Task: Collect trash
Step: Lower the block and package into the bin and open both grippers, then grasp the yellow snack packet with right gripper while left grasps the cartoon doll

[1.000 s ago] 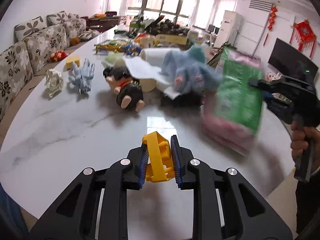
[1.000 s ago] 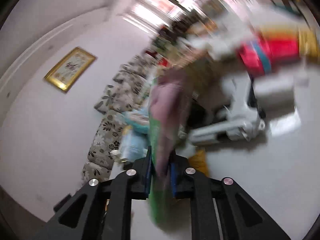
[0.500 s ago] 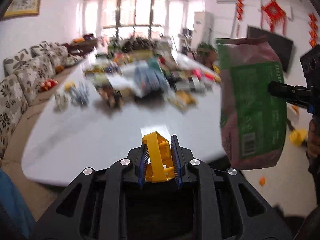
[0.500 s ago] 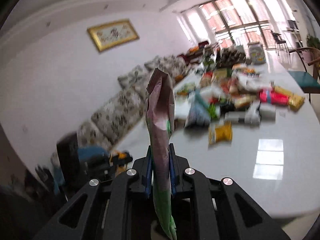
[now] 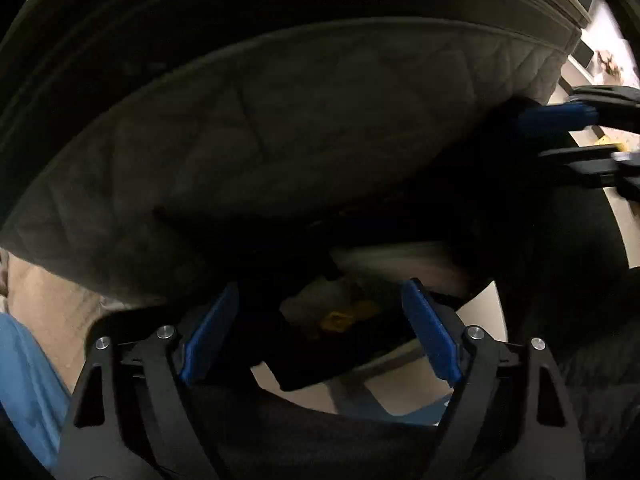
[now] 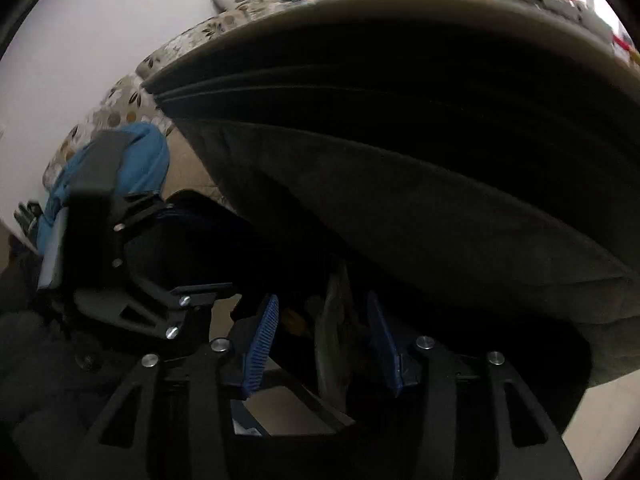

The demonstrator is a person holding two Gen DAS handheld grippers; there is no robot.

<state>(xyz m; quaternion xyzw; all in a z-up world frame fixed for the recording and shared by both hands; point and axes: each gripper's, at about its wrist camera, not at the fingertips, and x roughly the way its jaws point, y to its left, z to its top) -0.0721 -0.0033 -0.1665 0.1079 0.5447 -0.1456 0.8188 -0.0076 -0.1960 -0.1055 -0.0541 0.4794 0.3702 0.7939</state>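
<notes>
- Two dim views, both taken low down beside the table and under its rim; most of each is in deep shadow
- Left wrist view: the left gripper [image 5: 318,336] has its blue-padded fingers [image 5: 208,334] spread wide with nothing between them
- Below and beyond the gap sits a dark container [image 5: 320,364], its shape hard to read; inside it a yellow piece [image 5: 340,320] shows among pale, blurred trash
- A large grey quilted surface [image 5: 320,120] fills the upper half of this view, and what it belongs to cannot be told
- At the right edge the right gripper [image 5: 576,136] comes in sideways, cut off by the frame; one blue pad and a black finger show with a gap between them
- A blue sleeve [image 5: 24,380] shows at lower left, cut off
- Right wrist view: the right gripper [image 6: 322,340] is also spread wide, its pads [image 6: 260,344] clear of everything
- Between them, further down, a crumpled pale-green bag [image 6: 332,336] stands on edge in the dark opening, touching neither pad; its print is too dark to read
- A speck of yellow [image 6: 294,322] lies just left of the bag
- The left gripper [image 6: 120,264] appears at left as a black body, its fingertips lost in shadow
- Above runs the dark underside of the table [image 6: 440,92]; only a blurred strip of clutter shows along its top edge, with a floral sofa [image 6: 132,96] against the white wall at upper left
</notes>
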